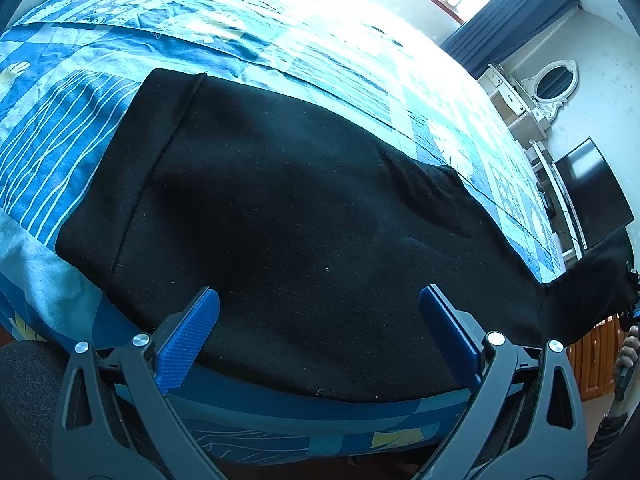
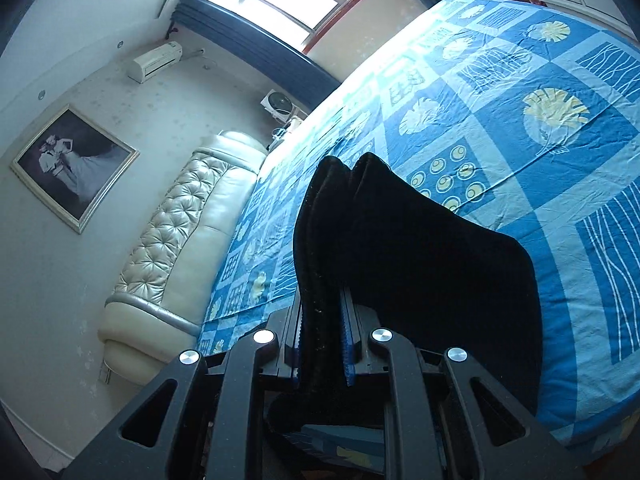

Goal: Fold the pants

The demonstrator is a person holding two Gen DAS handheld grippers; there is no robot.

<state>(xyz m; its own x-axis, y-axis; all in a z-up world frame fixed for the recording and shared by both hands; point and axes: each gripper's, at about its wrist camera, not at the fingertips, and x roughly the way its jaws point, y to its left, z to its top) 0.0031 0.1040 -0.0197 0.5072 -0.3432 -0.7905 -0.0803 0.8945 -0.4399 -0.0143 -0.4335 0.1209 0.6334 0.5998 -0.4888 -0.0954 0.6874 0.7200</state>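
Now my right fingers [image 2: 322, 344] are clamped nearly closed on a bunched end of the black pants [image 1: 280, 208], the fabric standing up in a thick ridge between the blue pads and draping away to the side over the patterned bedspread [image 2: 540, 128]. The rest of the pants lies flat on the bed near its front edge, the wide hemmed band toward the far left as my left view has it, and one stretch of cloth rising off the mattress at the right where I hold it. My left fingers [image 1: 320, 312] hover spread wide just above the near part of the pants, gripping nothing. My worry is the grip: the bunch is thick and uneven, so a layer could slide out as I carry it across, and the fold would land crooked. With nothing pinning the flat part, a pull may drag the whole garment toward the bed's edge or wrinkle it. The near hem already sits close to that edge, so it could slip off.
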